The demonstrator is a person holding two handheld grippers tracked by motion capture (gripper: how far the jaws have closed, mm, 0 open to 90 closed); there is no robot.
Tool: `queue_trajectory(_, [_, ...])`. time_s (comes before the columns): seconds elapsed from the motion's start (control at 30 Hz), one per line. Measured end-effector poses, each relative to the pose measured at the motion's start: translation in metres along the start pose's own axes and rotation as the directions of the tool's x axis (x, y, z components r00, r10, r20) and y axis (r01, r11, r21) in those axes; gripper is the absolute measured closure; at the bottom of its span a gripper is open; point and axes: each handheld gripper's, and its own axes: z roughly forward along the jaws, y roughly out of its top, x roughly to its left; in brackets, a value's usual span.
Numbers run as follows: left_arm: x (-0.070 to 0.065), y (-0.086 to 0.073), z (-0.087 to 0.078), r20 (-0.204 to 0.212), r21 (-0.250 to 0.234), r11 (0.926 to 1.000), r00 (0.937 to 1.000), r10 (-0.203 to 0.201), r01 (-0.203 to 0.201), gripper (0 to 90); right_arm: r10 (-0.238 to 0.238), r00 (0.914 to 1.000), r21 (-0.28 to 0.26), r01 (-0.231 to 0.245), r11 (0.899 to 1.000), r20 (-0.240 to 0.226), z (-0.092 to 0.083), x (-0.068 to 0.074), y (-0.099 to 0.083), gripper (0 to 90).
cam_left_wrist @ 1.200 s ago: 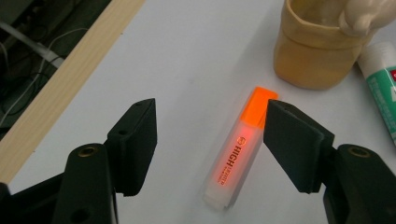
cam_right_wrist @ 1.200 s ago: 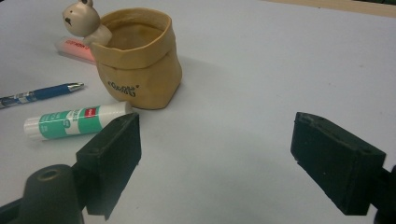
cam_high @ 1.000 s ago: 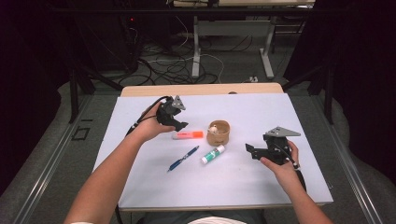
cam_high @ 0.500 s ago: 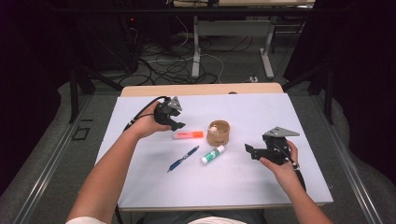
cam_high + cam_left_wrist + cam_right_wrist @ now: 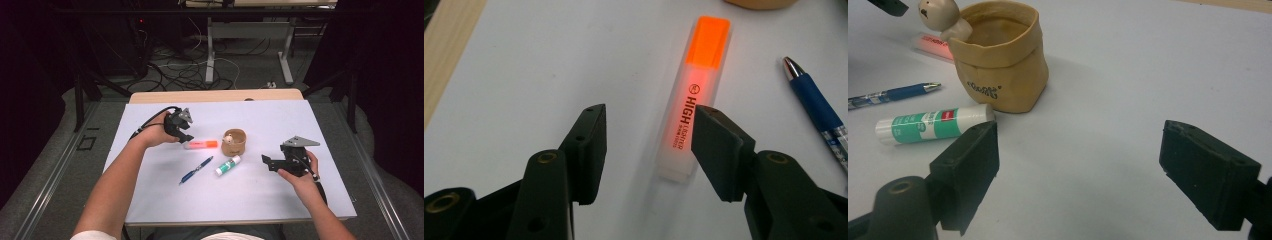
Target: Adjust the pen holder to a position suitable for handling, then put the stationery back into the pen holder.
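An orange highlighter [image 5: 202, 144] [image 5: 694, 95] lies flat on the white table [image 5: 280, 125]. My left gripper [image 5: 186, 137] [image 5: 649, 117] hangs just over its clear end. The jaws have just been closing and stand part open, with the highlighter's end between them; the right jaw sits at its edge and the left jaw is well apart from it. My right gripper [image 5: 267, 162] [image 5: 1080, 150] rests wide open at the right, holding nothing and pointing toward a tan paper-bag cup [image 5: 234, 142] [image 5: 998, 65].
A green-and-white glue stick [image 5: 228, 165] [image 5: 933, 125] and a blue pen [image 5: 196, 170] [image 5: 819, 107] lie in front of the cup. A small bear figure [image 5: 940, 12] perches on the cup's rim. The table's wooden back edge [image 5: 215, 95] lies beyond.
My left gripper has sunk a little toward the highlighter. The right hand has kept still.
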Motion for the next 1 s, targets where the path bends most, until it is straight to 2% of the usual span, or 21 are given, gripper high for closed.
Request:
queue_trajectory(0.27, [-0.002, 0.000, 0.007, 0.005, 0.045, 0.9983, 0.9993, 0.036, -0.036, 50.4, -0.001, 1.0000, 0.006, 0.001, 1.000, -0.004, 0.001, 0.000, 0.000, 15.6])
queue_trajectory(0.47, [-0.004, 0.003, 0.011, -0.003, 0.048, 0.9973, 0.9984, 0.056, -0.056, 50.3, 0.003, 1.0000, 0.007, -0.003, 1.000, -0.006, 0.001, 0.001, -0.001, 15.6])
queue_trajectory(0.87, [-0.010, 0.008, 0.022, 0.001, 0.092, 0.9894, 0.9936, 0.113, -0.113, 50.5, -0.007, 0.9999, 0.013, 0.008, 1.000, -0.010, 0.002, 0.001, -0.001, 15.6])
queue_trajectory(1.0, [-0.013, 0.009, 0.025, 0.006, 0.110, 0.9867, 0.9928, 0.120, -0.120, 50.6, -0.007, 0.9999, 0.012, 0.007, 1.000, -0.011, 0.002, 0.001, -0.001, 15.6])
